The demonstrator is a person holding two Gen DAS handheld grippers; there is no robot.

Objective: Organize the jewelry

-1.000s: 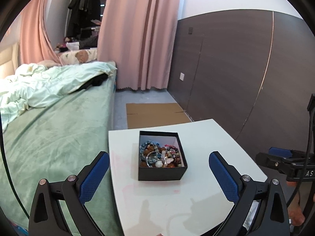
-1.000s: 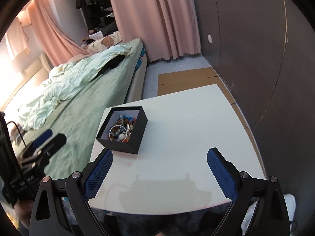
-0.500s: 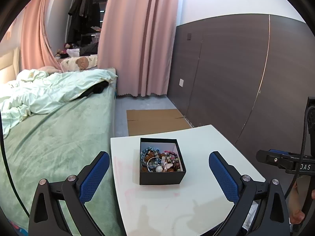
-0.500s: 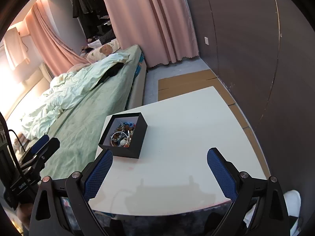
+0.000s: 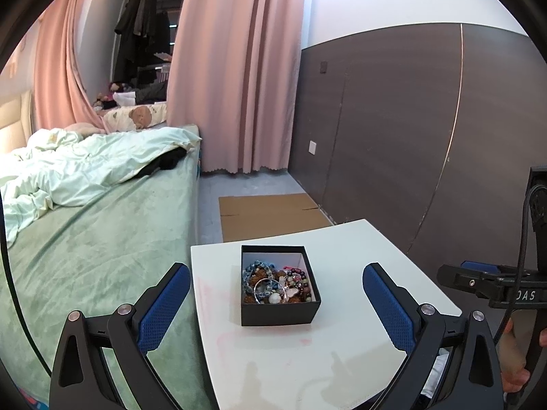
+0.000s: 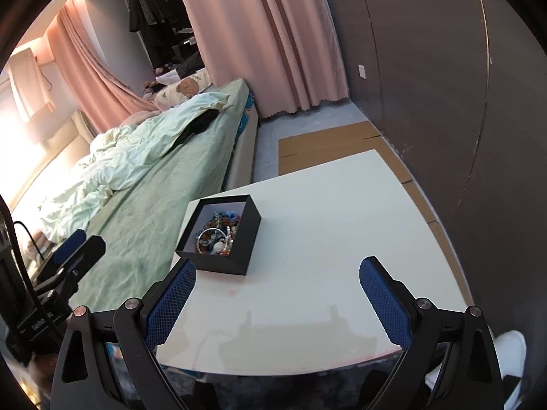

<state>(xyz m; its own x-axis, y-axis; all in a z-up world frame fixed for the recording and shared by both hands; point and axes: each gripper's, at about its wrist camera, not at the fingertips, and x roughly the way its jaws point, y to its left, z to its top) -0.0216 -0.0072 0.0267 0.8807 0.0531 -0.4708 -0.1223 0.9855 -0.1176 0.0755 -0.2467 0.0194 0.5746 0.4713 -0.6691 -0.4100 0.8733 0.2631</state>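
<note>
I had the black box (image 5: 278,302) as my landmark: it sat open-topped on the white table (image 6: 324,239), close to the table edge that faced the bed (image 5: 85,256), with a tangle of beaded bracelets and jewelry (image 5: 277,285) heaped inside it. From the right wrist view the box (image 6: 222,235) stood near the table's far left corner, and the whole stretch of tabletop to the right of it and toward me lay bare, with only a faint pink smear just on my side of the box.

My left gripper (image 5: 275,304) hung short of the box with its jaws spread wide, the blue pads framing the box on either side and holding nothing. My right gripper (image 6: 277,295) was likewise spread wide and empty, over the near part of the table, with the box ahead and to the left of its left pad.

Past the box, the table ended above a flattened sheet of cardboard (image 5: 270,213) on the floor. The bed ran close along the table edge beside the box, leaving only a narrow gap there. On the opposite side of the table from the box rose a dark panelled wall (image 5: 410,136), and pink curtains (image 5: 239,68) hung well beyond the cardboard.
</note>
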